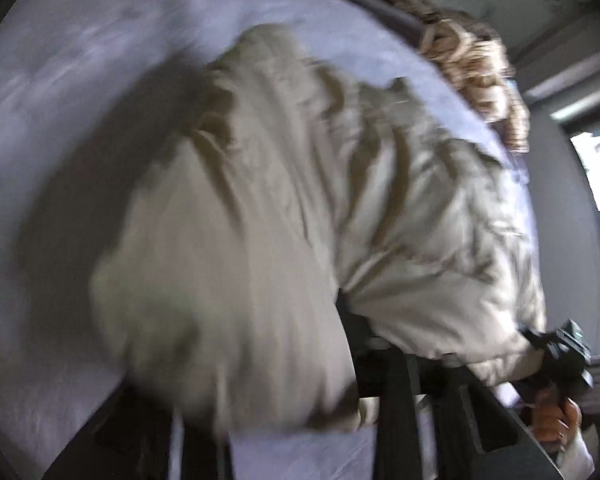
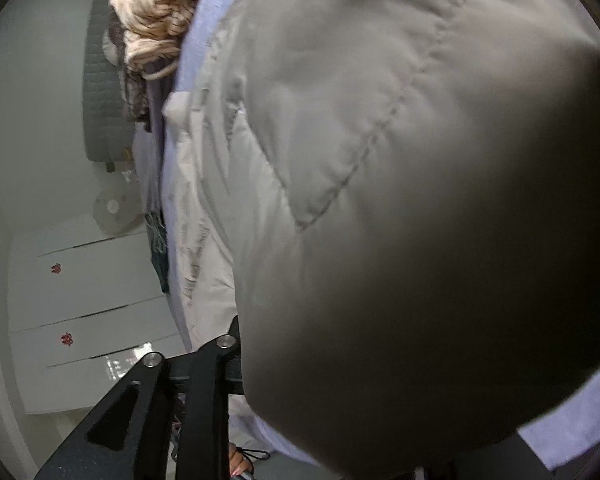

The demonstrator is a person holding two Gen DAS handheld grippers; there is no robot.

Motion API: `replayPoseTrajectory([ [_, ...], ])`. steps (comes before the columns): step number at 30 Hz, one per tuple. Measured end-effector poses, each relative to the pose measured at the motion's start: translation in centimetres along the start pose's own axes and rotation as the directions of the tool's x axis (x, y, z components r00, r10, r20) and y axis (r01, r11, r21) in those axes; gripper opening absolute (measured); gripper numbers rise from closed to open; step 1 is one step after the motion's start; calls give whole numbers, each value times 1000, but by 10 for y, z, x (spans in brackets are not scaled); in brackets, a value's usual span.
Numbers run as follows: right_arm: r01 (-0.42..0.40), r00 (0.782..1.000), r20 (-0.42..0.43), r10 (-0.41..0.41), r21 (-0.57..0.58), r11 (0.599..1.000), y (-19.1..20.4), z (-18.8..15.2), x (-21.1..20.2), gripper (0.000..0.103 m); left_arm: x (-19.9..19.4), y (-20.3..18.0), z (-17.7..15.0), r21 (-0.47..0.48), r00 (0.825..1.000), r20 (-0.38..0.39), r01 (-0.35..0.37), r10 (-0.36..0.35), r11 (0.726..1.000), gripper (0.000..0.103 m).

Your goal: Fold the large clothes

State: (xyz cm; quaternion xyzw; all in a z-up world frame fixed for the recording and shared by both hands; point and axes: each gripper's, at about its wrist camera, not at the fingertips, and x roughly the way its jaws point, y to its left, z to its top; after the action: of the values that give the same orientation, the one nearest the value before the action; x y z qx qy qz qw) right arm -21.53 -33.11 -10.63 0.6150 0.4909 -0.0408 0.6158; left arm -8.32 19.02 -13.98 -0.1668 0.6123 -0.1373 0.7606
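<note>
**Puffy jacket lifted over a lavender bed**

The bed [image 1: 80, 80] is covered in a smooth lavender sheet, broad and bare on its far side, with plenty of free room there. Along the opposite edge runs a dark bed rim, and beyond it a heap of chunky cream knit blanket [image 1: 472, 52] sits bunched at the corner. Past that edge stands a grey wall with a bright window [image 1: 596, 168]. In the right wrist view the floor side shows white drawers [image 2: 88, 300] with small red marks, well apart from the bed.

The beige jacket [image 1: 300, 208] is quilted, soft and puffy, its surface creased into long folds with stitched seams. It lies partly on the sheet and is gathered up at the near edge, casting a dark shadow on the sheet beside it.

The left hand-held gripper [image 1: 364, 340] has jacket fabric bunched over its black fingers; its tips are hidden, so I cannot tell whether it grips. The right hand-held gripper [image 1: 556, 352], held in a hand [image 1: 556, 416], meets the jacket's hem, but whether it pinches I cannot tell. In its own view the padded cloth drapes over its fingers.
</note>
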Motion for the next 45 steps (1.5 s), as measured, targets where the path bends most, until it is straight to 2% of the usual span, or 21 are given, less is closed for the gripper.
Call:
replayPoseTrajectory([
  [1, 7, 1000, -13, -7, 12, 1000, -5, -3, -3, 41, -6, 5, -7, -11, 999, 3, -41, 41, 999, 47],
  [3, 39, 999, -31, -38, 16, 999, -10, -6, -14, 47, -21, 14, -19, -13, 997, 5, -76, 76, 997, 47],
  [6, 74, 995, -57, -78, -68, 995, -4, -11, -35, 47, -50, 22, -29, -6, 989, 44, -143, 143, 990, 47],
  [8, 91, 990, -92, -107, -162, 983, 5, -17, -47, 43, -69, 22, -28, -1, 976, 102, -191, 191, 982, 47],
  [10, 88, 981, -142, -132, -282, 955, 22, -27, -55, 31, -85, 22, -23, -6, 972, 148, -182, 181, 983, 47],
  [11, 71, 979, -157, -129, -330, 941, 31, -32, -56, 29, -88, 19, -20, -3, 973, 163, -166, 165, 986, 47],
  [13, 78, 979, -139, -146, -408, 910, 50, -36, -55, 28, -82, 9, -10, 23, 973, 174, -158, 152, 987, 47],
  [15, 133, 981, -64, -185, -472, 871, 74, -32, -44, 28, -65, 0, 1, 65, 971, 177, -174, 160, 983, 47],
  [17, 177, 979, -5, -205, -485, 857, 84, -22, -32, 28, -44, -5, 11, 88, 962, 168, -233, 216, 969, 47],
  [19, 257, 962, 51, -269, -503, 825, 82, -15, -16, 27, -18, 2, 16, 84, 957, 122, -273, 262, 958, 47],
  [20, 297, 950, 67, -306, -502, 812, 78, -11, -5, 25, -9, 9, 16, 70, 958, 100, -274, 267, 959, 47],
  [21, 314, 943, 64, -326, -494, 811, 78, -1, 7, 15, -1, 15, 16, 54, 962, 82, -267, 262, 962, 47],
  [23, 315, 942, 49, -332, -466, 827, 62, 8, 14, 1, 10, 21, 14, 54, 963, 62, -267, 263, 962, 47],
  [26, 316, 945, 64, -321, -438, 841, 57, 16, -1, 0, 14, 17, 12, 98, 953, 63, -301, 296, 949, 47],
  [28, 354, 935, 118, -336, -411, 840, 51, 21, -26, 0, 15, 18, 11, 94, 953, 51, -302, 298, 949, 47],
  [30, 415, 909, 188, -371, -351, 840, 42, 33, -47, 0, 15, 20, 12, 80, 955, 36, -297, 295, 951, 47],
  [33, 455, 884, 233, -405, -227, 861, 20, 46, -72, 0, 17, 20, 10, 79, 949, 23, -314, 313, 946, 47],
  [35, 431, 895, 214, -392, -181, 884, 10, 55, -71, 0, 19, 17, 14, 78, 944, 17, -329, 329, 941, 47],
  [37, 453, 886, 198, -419, -174, 875, 10, 53, -68, 0, 19, 11, 18, 68, 937, 8, -350, 350, 934, 47],
  [41, 503, 860, 213, -464, -205, 839, 39, 41, -57, 4, 5, -7, 22, 56, 920, 6, -392, 392, 918, 47],
  [45, 506, 861, 215, -462, -263, 821, 62, 27, -62, 4, -15, -29, 15, 80, 929, 32, -369, 368, 926, 47],
])
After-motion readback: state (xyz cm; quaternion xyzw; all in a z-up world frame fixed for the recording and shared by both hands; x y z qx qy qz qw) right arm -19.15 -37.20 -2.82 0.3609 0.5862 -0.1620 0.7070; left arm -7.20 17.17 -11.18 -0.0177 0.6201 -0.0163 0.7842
